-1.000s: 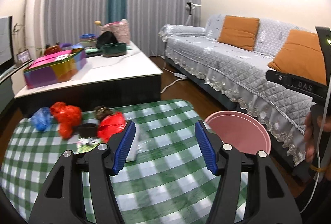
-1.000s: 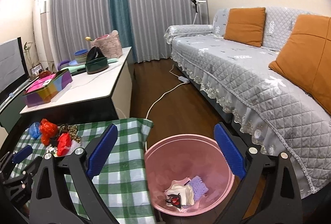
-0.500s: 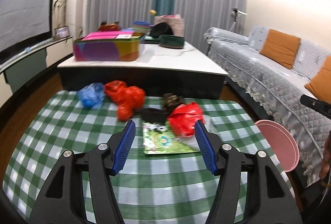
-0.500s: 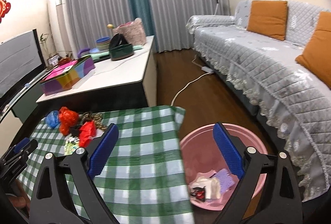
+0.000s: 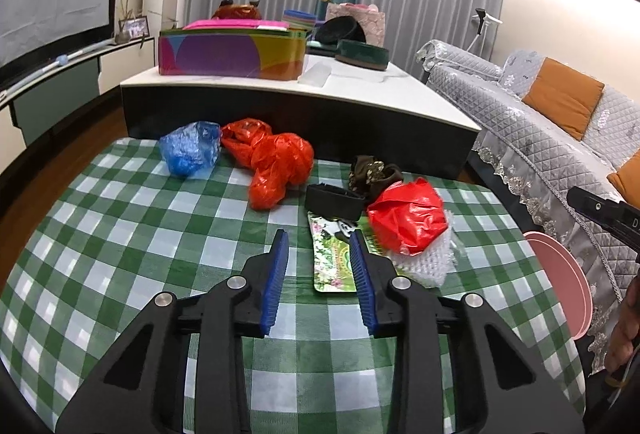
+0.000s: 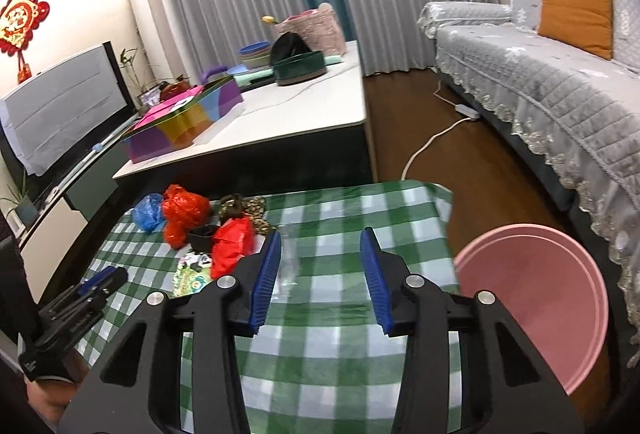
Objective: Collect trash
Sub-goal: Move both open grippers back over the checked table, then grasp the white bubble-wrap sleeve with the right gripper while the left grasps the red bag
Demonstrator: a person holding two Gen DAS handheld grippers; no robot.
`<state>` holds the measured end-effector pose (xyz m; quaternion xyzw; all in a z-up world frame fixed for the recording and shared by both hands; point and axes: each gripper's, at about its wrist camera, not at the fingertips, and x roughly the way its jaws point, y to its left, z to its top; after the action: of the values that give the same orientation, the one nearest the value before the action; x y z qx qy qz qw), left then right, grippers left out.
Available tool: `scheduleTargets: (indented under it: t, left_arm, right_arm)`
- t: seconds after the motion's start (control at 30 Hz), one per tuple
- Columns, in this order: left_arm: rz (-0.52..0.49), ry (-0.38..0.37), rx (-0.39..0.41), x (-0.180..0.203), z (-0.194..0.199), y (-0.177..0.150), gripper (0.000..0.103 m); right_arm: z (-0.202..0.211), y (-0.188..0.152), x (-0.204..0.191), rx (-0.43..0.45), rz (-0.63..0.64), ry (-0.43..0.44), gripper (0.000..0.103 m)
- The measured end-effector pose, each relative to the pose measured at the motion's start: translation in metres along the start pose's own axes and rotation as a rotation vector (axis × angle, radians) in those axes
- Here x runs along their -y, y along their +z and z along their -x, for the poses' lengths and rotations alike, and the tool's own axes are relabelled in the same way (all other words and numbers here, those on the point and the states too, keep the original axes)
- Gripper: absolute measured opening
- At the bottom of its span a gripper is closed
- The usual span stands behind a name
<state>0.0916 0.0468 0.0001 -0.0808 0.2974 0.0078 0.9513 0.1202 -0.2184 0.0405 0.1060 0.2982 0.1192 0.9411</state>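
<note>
Left gripper [image 5: 320, 238] low over the green-checked tablecloth [image 5: 120, 234], jaws apart, empty, aimed at the printed wrapper [image 5: 332, 262] just ahead. Beyond it: red bag [image 5: 406, 215] on bubble wrap [image 5: 424, 262], black band [image 5: 334, 199], second red bag [image 5: 276, 161], blue bag [image 5: 188, 149]. Right gripper [image 6: 322, 238] level above the cloth, spread wide, holding nothing; pink bin [image 6: 532, 294] to its right, off the table edge.
</note>
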Motion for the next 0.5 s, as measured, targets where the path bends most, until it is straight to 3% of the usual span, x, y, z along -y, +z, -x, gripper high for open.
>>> scheduleTargets:
  t: [0.5]
  left_arm:
    - [0.029,0.007,-0.048,-0.013,-0.03,0.002,0.029]
  right_arm:
    - [-0.065,-0.017,-0.047,-0.092,0.077,0.093,0.042]
